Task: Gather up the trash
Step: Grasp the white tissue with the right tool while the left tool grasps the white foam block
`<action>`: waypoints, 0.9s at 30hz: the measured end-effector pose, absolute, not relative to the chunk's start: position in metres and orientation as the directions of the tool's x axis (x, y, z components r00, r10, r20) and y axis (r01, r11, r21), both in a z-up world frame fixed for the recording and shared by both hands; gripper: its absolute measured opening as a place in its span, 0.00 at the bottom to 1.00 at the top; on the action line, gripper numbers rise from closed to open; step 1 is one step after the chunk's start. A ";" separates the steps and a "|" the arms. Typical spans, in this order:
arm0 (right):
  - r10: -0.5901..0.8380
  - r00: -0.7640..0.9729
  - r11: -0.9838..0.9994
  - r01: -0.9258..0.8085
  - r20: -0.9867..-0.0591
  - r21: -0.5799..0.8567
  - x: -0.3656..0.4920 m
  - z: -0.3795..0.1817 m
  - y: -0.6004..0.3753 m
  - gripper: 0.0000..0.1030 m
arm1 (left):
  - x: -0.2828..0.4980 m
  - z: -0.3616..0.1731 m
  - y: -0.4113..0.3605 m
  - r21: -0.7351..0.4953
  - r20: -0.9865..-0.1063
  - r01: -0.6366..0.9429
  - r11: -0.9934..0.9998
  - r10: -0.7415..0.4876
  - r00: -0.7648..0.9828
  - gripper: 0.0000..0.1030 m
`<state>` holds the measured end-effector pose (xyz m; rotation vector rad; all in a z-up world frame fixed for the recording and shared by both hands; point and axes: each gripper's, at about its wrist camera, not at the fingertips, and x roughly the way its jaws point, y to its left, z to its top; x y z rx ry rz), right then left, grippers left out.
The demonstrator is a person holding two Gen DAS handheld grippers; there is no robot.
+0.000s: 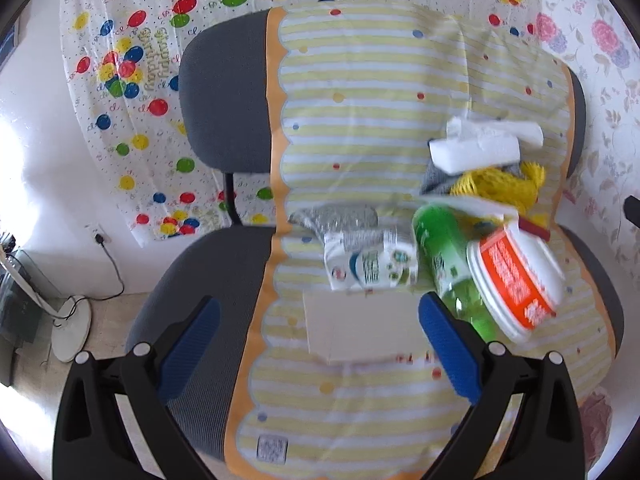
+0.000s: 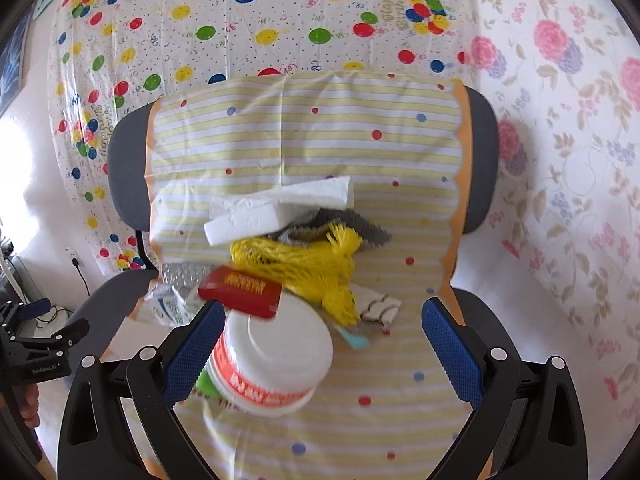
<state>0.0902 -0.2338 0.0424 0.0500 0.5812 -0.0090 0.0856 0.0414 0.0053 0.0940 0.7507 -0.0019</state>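
Observation:
Trash lies on a grey office chair covered with a yellow-striped plastic sheet (image 1: 360, 92). In the left wrist view I see a white-and-orange tub (image 1: 516, 280), a green bottle (image 1: 448, 264), a crushed carton (image 1: 372, 264), white foam pieces (image 1: 476, 148), a yellow net bag (image 1: 504, 184) and a flat white box (image 1: 360, 328). My left gripper (image 1: 320, 344) is open above the white box, holding nothing. In the right wrist view my right gripper (image 2: 320, 340) is open around the tub (image 2: 276, 356), below a red packet (image 2: 240, 292), the net (image 2: 308, 264) and the foam (image 2: 248, 224).
A balloon-print sheet (image 1: 132, 64) hangs behind the chair and floral fabric (image 2: 568, 140) covers the right side. A white fan base (image 1: 72, 332) and a cable stand on the floor at left. The left gripper shows at the left edge of the right wrist view (image 2: 36, 344).

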 end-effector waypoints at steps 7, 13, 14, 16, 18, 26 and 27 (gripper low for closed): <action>0.039 0.820 0.995 0.019 -0.571 0.095 0.179 0.052 -0.251 0.84 | 0.146 0.017 0.025 0.116 -0.673 0.068 0.991 0.028 0.739 0.94; 0.122 0.771 0.968 0.046 -0.625 0.247 0.252 0.041 -0.273 0.72 | 0.183 0.015 0.005 0.126 -0.681 0.113 0.986 0.003 0.732 0.94; 0.132 0.761 0.959 0.065 -0.636 0.277 0.263 0.036 -0.278 0.72 | 0.186 0.013 0.003 0.116 -0.686 0.121 0.986 -0.009 0.728 0.94; 0.177 0.742 0.933 0.082 -0.647 0.350 0.276 0.026 -0.287 0.72 | 0.194 0.010 0.001 0.088 -0.693 0.137 0.987 -0.038 0.720 0.94; 0.241 0.720 0.890 0.103 -0.651 0.444 0.287 0.014 -0.295 0.66 | 0.196 0.007 -0.001 0.075 -0.697 0.145 0.986 -0.052 0.715 0.94; 0.364 0.760 0.823 0.009 -0.538 0.569 0.272 0.032 -0.293 0.02 | 0.187 0.013 -0.003 0.049 -0.697 0.186 0.981 -0.100 0.710 0.94; 0.359 0.778 0.831 -0.014 -0.516 0.556 0.263 0.042 -0.291 0.02 | 0.182 0.017 -0.003 0.051 -0.690 0.190 0.980 -0.103 0.717 0.94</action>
